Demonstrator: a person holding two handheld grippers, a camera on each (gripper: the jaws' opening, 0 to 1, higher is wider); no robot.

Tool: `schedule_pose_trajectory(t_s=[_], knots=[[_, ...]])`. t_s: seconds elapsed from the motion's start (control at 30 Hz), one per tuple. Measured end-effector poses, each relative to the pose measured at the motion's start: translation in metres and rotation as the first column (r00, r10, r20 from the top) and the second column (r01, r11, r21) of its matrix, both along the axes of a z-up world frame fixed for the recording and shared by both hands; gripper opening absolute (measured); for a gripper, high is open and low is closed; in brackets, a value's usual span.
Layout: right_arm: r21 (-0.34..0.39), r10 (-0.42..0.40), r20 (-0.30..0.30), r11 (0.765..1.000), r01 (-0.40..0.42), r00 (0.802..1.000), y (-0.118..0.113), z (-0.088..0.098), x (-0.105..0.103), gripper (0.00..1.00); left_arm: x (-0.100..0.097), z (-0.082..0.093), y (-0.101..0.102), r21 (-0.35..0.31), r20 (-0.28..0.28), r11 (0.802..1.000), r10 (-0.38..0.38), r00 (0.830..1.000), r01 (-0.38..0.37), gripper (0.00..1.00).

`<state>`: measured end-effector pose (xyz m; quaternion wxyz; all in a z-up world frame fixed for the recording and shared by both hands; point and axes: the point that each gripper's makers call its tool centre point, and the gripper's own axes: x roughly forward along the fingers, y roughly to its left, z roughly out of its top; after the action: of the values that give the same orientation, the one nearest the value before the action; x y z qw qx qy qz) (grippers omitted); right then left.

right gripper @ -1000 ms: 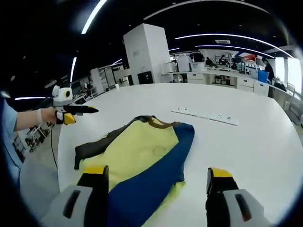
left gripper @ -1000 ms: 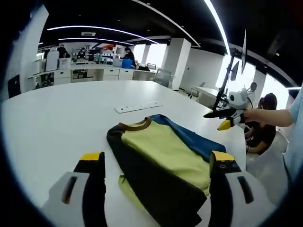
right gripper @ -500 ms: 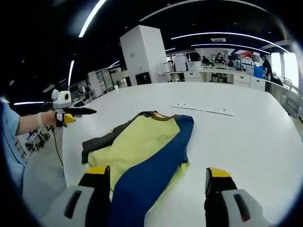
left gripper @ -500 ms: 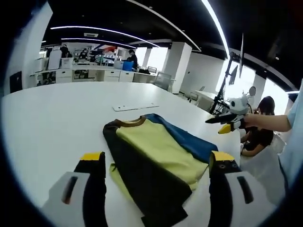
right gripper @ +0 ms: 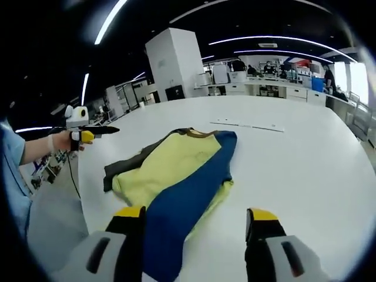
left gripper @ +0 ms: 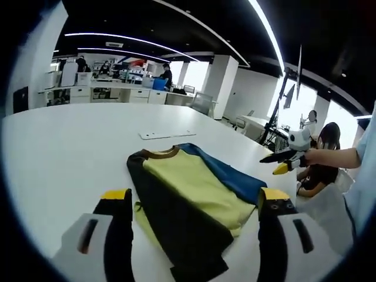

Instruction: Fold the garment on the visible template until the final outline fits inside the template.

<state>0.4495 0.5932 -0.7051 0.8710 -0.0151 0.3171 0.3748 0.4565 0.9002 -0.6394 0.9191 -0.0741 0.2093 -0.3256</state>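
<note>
Both claws, left [left gripper: 191, 205] and right [right gripper: 197, 220], gape wide, empty, above the surface [left gripper: 64, 141]. Shirt [left gripper: 188, 188] lies flat just ahead of both, long axis running away; blue sleeve nearest right claw.

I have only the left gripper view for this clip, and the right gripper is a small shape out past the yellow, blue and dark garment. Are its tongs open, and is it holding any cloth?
Observer: In the right gripper view, the right gripper has its tongs wide apart, holding nothing. The yellow, blue and dark garment lies flat on the white table.
Operator: How does the blue side look from there?
Observer: The blue sleeve is folded in over the yellow front, and a strip of yellow hem pokes out past it.
Operator: And the left gripper?
Observer: The left gripper is held in a hand off beside the table, apart from the garment.
</note>
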Motion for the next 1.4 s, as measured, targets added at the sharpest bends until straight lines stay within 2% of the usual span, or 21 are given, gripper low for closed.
schedule_pose_trajectory(t_s=[0.1,0.3,0.4,0.67,0.87,1.07,1.13,1.33,1.37,1.4], knots=[[-0.02,0.006,-0.015,1.0,-0.007,1.0,-0.004,-0.009,-0.011,0.63,-0.002,-0.001,0.0,-0.003,-0.003,1.0,0.0,1.0,0.0,0.85],[-0.015,0.022,-0.073,1.0,-0.024,0.997,-0.005,-0.027,-0.035,0.46,-0.003,-0.002,0.002,-0.02,-0.007,1.0,0.009,1.0,-0.009,0.84],[-0.027,0.029,-0.091,0.999,-0.032,0.995,-0.004,-0.037,-0.042,0.44,-0.003,-0.002,0.001,-0.023,-0.01,1.0,0.007,1.0,-0.008,0.84],[-0.008,0.04,-0.145,0.999,-0.041,0.989,0.001,-0.047,-0.062,0.32,-0.007,-0.003,0.004,-0.033,-0.014,0.999,0.014,1.0,-0.014,0.83],[-0.15,0.095,-0.101,0.983,-0.109,0.99,-0.008,-0.057,-0.08,0.23,-0.011,-0.007,0.006,-0.042,-0.022,0.999,0.027,0.999,-0.028,0.82],[-0.146,0.069,-0.09,0.986,-0.082,0.994,-0.007,-0.06,-0.082,0.14,-0.014,-0.01,0.006,-0.047,-0.028,0.998,0.028,0.999,-0.03,0.82],[-0.139,0.066,-0.105,0.987,-0.08,0.992,-0.006,-0.061,-0.083,0.12,-0.014,-0.011,0.006,-0.049,-0.031,0.998,0.028,0.999,-0.029,0.82],[-0.176,0.079,-0.117,0.979,-0.099,0.99,-0.005,-0.066,-0.084,0.11,-0.015,-0.011,0.006,-0.056,-0.034,0.998,0.03,0.999,-0.032,0.82],[-0.217,0.089,-0.127,0.969,-0.116,0.988,-0.008,-0.07,-0.087,0.1,-0.016,-0.012,0.007,-0.055,-0.035,0.998,0.03,0.999,-0.032,0.81],[-0.224,0.119,-0.086,0.965,-0.135,0.989,-0.006,-0.068,-0.084,0.08,-0.016,-0.013,0.008,-0.055,-0.038,0.998,0.032,0.999,-0.034,0.81]])
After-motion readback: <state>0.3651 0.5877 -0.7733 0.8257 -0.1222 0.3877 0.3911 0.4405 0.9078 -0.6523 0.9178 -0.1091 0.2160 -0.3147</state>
